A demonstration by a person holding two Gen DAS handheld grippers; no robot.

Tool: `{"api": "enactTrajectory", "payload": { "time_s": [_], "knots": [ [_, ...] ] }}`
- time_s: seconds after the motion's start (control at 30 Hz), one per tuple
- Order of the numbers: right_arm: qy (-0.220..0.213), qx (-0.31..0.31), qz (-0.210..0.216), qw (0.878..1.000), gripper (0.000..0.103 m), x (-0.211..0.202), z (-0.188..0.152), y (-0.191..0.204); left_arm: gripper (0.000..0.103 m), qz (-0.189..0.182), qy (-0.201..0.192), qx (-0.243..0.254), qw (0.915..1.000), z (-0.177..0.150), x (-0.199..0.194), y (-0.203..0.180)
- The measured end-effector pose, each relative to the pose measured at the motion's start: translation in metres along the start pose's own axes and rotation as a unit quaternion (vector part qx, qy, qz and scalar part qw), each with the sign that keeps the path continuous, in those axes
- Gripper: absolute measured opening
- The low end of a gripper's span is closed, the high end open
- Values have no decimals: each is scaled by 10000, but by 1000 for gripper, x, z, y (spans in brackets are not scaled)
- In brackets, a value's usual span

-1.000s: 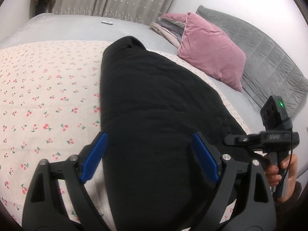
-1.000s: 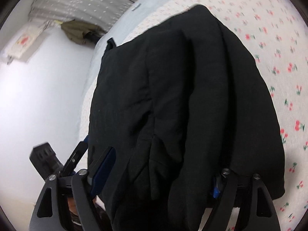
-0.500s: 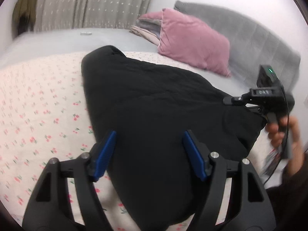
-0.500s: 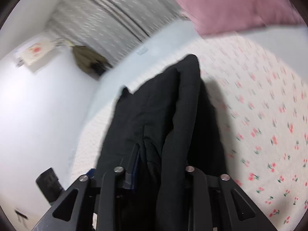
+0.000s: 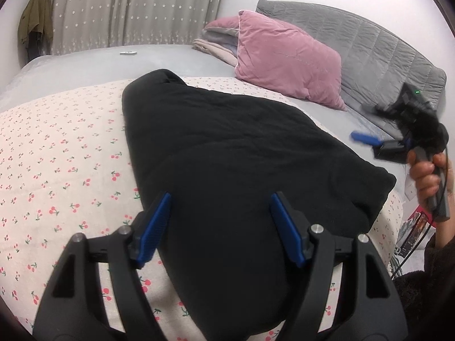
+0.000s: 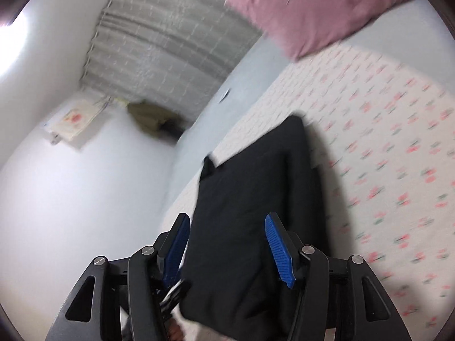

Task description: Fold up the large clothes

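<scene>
A large black garment (image 5: 227,164) lies folded in a long thick bundle on the cherry-print bed cover (image 5: 57,170). It also shows in the blurred right wrist view (image 6: 250,213). My left gripper (image 5: 220,228) is open and empty, hovering above the garment's near end. My right gripper (image 6: 224,251) is open and empty above the garment. In the left wrist view the right gripper (image 5: 398,139) is held up in a hand, off the garment's right corner.
A pink pillow (image 5: 284,59) and folded blankets (image 5: 216,42) lie at the head of the bed against a grey quilted headboard (image 5: 369,45). A small remote (image 5: 128,53) lies on the grey sheet. A green jacket (image 5: 35,28) hangs by the curtain.
My right gripper opened, let go of the black garment and lifted away to the right. The garment now lies flat on the bed. My left gripper drew back a little.
</scene>
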State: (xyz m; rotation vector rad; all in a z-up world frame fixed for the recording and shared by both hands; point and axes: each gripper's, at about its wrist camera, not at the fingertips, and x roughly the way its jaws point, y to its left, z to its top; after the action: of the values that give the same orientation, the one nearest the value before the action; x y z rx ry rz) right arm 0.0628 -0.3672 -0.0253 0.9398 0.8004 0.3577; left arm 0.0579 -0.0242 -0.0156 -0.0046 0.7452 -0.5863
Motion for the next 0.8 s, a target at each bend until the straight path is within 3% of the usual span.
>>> {"api": "enactTrajectory", "payload": {
  "time_s": [0.03, 0.17, 0.2, 0.3, 0.37, 0.43, 0.53, 0.6, 0.7, 0.8],
  "knots": [
    [129, -28, -167, 9998, 56, 6, -5, 0, 72, 2, -1, -3, 10000, 0, 0, 0],
    [697, -109, -1568, 9851, 56, 52, -9, -8, 72, 5, 3, 5, 10000, 0, 0, 0],
    [783, -116, -1647, 9832, 56, 59, -10, -9, 73, 9, 6, 10, 10000, 0, 0, 0],
    [888, -299, -1502, 9842, 54, 70, -9, -5, 74, 26, 10, 12, 10000, 0, 0, 0],
    [915, -671, -1400, 9836, 29, 78, -8, 9, 75, 69, 20, -4, 10000, 0, 1, 1],
    [706, -1449, -1494, 9756, 22, 77, -14, 39, 75, 61, 4, -18, 10000, -1, 1, 1],
    [218, -2540, -1407, 9567, 20, 63, -27, 92, 76, 72, -30, -46, 10000, 0, 0, 3],
    [-153, -2798, -1377, 9500, 20, 49, -30, 104, 77, -44, -72, -148, 9999, 0, -1, 6],
    [-263, -2295, -1730, 9575, 21, 43, -17, 80, 77, -180, -3, -212, 9996, 0, 1, 6],
    [174, -1488, -2902, 9452, 26, 60, -12, 30, 77, -13, 56, -3, 10000, -1, 5, 0]
  ]
}}
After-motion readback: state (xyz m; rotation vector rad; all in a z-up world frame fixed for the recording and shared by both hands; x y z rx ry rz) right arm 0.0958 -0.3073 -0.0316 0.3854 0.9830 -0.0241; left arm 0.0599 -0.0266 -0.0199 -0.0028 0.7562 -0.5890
